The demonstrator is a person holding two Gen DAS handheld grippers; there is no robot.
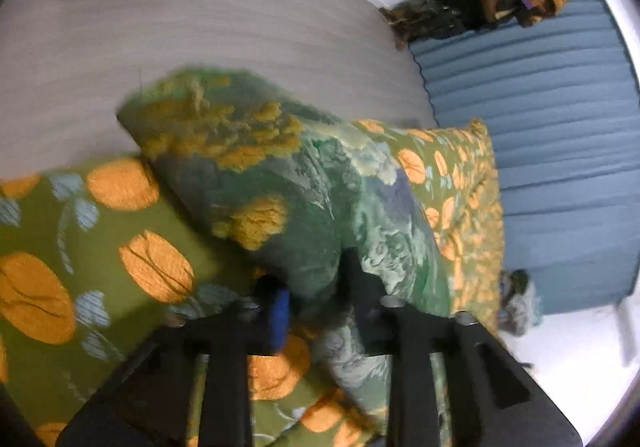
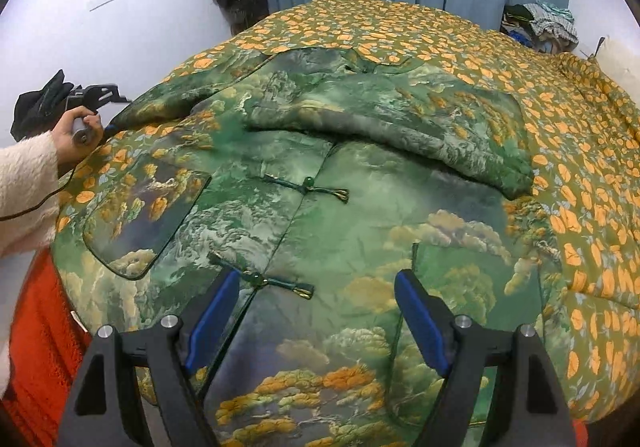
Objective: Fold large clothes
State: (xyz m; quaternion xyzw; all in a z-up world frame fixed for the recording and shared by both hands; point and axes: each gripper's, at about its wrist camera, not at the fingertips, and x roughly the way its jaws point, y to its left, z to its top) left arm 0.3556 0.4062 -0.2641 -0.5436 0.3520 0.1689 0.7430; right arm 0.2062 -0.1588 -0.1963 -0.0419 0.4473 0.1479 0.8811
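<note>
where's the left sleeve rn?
Right wrist view, far left: the left tool grips the sleeve end, off the jacket toward the bedspread's left edge.

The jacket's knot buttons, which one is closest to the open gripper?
The lower knot button, just ahead of the right gripper, beside its left finger. The other knot button sits farther up the green jacket, toward the folded sleeve.

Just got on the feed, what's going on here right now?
A green landscape-print jacket lies spread front-up on the bedspread. One sleeve is already folded across the chest. The left gripper is shut on the other sleeve and holds it up off the bed. The right gripper hovers open over the jacket's lower front, holding nothing.
</note>
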